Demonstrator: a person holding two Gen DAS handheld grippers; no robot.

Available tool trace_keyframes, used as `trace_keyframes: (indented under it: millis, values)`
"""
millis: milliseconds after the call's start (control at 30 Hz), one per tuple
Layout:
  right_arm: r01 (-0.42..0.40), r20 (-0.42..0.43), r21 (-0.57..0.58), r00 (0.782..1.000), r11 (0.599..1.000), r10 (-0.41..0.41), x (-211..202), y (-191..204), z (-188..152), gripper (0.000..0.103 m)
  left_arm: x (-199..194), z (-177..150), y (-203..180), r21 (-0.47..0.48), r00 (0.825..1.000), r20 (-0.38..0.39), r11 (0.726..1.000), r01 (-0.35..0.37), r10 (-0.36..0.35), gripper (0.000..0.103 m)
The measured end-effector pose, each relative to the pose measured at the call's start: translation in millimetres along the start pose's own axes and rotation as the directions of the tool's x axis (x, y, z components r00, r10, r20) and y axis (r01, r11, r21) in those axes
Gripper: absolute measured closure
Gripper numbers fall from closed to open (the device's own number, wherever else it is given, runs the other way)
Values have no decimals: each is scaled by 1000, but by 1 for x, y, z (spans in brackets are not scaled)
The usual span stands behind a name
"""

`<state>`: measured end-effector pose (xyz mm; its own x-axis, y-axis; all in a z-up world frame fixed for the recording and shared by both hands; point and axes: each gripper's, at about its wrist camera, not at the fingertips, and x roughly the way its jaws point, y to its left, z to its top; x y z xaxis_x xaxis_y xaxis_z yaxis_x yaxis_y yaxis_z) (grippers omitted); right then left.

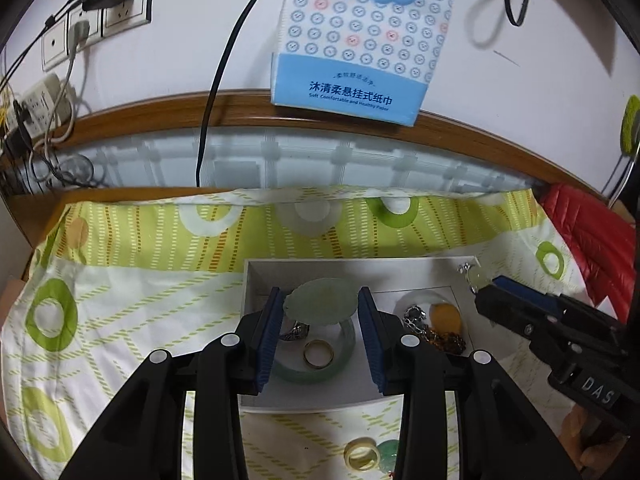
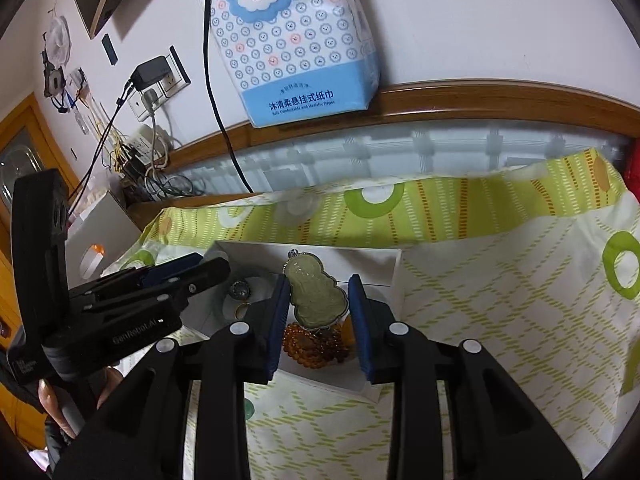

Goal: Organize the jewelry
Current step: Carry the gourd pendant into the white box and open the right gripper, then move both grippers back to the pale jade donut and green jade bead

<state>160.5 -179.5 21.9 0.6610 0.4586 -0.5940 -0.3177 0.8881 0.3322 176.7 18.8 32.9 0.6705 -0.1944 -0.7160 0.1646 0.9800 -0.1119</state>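
A white jewelry box (image 1: 256, 276) lies on the green patterned cloth. My left gripper (image 1: 320, 304) is shut on a pale green oval jade piece (image 1: 320, 300), held over the box's left compartment, above a jade bangle (image 1: 344, 364), a gold ring (image 1: 318, 354) and a silver ring (image 1: 296, 332). My right gripper (image 2: 319, 298) is shut on a pale jade carved pendant (image 2: 316, 294), held over the box (image 2: 394, 280) above amber beads (image 2: 308, 346). The right gripper also shows in the left wrist view (image 1: 486, 288). The right compartment holds a chain (image 1: 416, 318) and an orange stone (image 1: 446, 316).
A pale yellow ring (image 1: 362, 456) and a green jade piece (image 1: 388, 454) lie on the cloth in front of the box. A tissue pack (image 1: 360, 32) hangs on the wall, with a black cable (image 1: 216, 80) beside it. A red jacket (image 1: 588, 240) lies at right.
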Motion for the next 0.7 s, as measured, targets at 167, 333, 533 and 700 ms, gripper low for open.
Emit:
trace_keyframes:
  millis: [167, 333, 533, 700]
  values:
    - [8, 0, -10, 1000, 1000, -8, 2, 2, -2, 74, 5, -2, -9, 39, 1000, -4, 999, -14, 15, 65]
    - [-1, -3, 4, 1000, 1000, 1, 7, -1, -1, 73, 16, -3, -11, 44, 999, -36, 999, -18, 19, 65]
    - [-6, -4, 23, 1000, 1000, 6, 9, -5, -3, 62, 20, -2, -3, 2, 999, -53, 1000, -6, 7, 42]
    - [-17, 39, 39, 999, 999, 16, -4, -6, -1, 59, 9, 0, -2, -13, 1000, -23, 1000, -8, 8, 37]
